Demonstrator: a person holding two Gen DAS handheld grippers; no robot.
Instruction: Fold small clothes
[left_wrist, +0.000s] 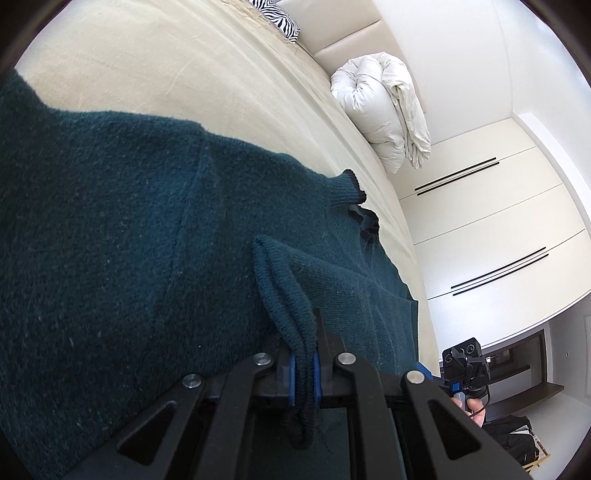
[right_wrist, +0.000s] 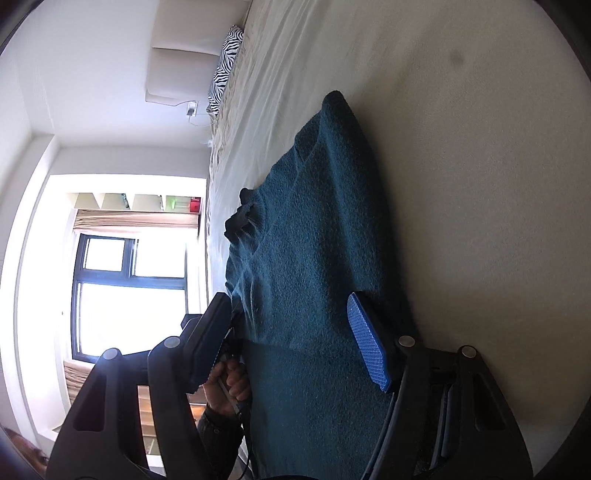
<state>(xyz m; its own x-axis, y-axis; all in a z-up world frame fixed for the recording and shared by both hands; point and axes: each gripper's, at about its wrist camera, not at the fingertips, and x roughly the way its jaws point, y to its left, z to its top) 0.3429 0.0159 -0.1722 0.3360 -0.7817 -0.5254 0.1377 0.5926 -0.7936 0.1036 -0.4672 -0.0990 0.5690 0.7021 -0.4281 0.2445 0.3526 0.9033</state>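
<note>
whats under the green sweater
The teal-green sweater lies on the cream bed cover. Whatever else is beneath it is covered. The left claw pinches its edge.

1. a cream bed sheet covers the bed and fills most of both views.
2. a zebra-striped pillow lies at the far end of the bed sheet, against the padded headboard.
3. a bundled white duvet sits on the bed sheet's edge, near the headboard.
4. white wardrobe doors with dark handles stand beyond the bed sheet, past the duvet.
5. a bright window stands off the bed sheet's opposite side.
</note>
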